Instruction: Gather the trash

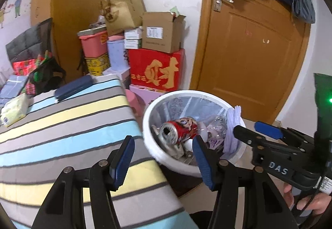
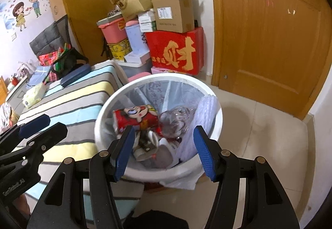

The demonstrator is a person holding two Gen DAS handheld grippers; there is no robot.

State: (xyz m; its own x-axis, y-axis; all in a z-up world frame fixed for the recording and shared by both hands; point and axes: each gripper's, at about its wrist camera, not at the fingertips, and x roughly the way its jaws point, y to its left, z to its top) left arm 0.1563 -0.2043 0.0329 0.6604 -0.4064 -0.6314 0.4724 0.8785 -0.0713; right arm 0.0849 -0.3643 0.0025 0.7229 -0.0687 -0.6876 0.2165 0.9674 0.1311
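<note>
A white trash bin (image 1: 153,152) (image 2: 99,125) with a clear liner stands on the floor beside the striped bed. Inside lie a red drink can (image 1: 178,130) (image 2: 137,118), a crumpled clear plastic bottle (image 1: 215,127) (image 2: 176,120) and other scraps. My left gripper (image 1: 164,160) is open and empty, over the bed edge and the bin's near rim. My right gripper (image 2: 164,150) is open and empty, above the bin's near side; it also shows in the left wrist view (image 1: 257,129). The left gripper also shows at the left of the right wrist view (image 2: 41,127).
The striped bed (image 1: 62,125) (image 2: 72,100) holds a dark blue case (image 1: 72,88) (image 2: 75,75), a tissue pack (image 1: 14,109) and bags. Stacked boxes (image 1: 155,67) (image 2: 174,50) stand behind the bin. A wooden door (image 1: 249,46) (image 2: 269,32) is at right, tiled floor (image 2: 259,135) below.
</note>
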